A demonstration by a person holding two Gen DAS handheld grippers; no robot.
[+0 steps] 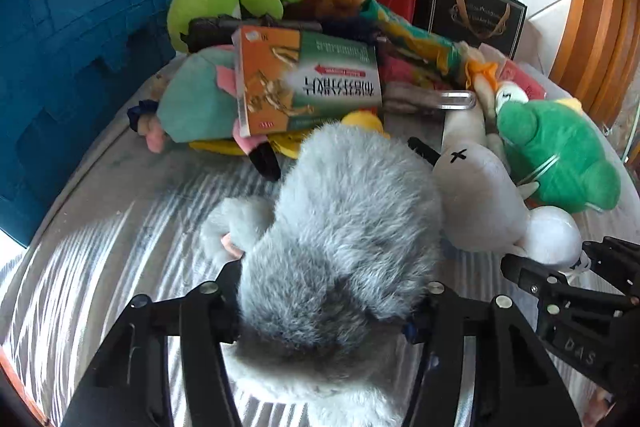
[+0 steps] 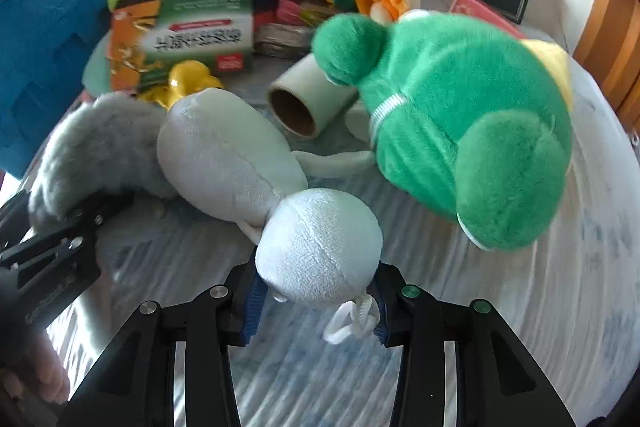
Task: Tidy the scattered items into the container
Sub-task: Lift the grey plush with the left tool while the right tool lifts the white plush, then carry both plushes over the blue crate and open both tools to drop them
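Two grips are happening at once here, so you're juggling a bit. Your left gripper point(image 1: 320, 311) is clamping on the grey furry plush point(image 1: 340, 227), with both fingers sinking into the fur at its near end. Your right gripper point(image 2: 316, 303) is pinching the round end of the white plush point(image 2: 256, 179), pads pressing in on either side (the little white loop is dangling right between them).

Both toys are lying on the striped table point(image 1: 100, 267), side by side and touching, with the dark green plush point(image 2: 460, 131) leaning just beside the white one. I'm guessing the blue crate point(image 1: 80, 67) standing along the left edge is the container you're aiming for.

Some tips for lifting cleanly:
- The fur is squishy, so you're probably gripping more fluff than body. I'd be squeezing firmly before raising it.
- The white plush is long and floppy, and its far end is sitting near the cardboard tube point(image 2: 304, 103) and that green one, so lifting straight up first is looking safer than dragging sideways.
- Your two grippers are working close together, so keep them from bumping on the way up
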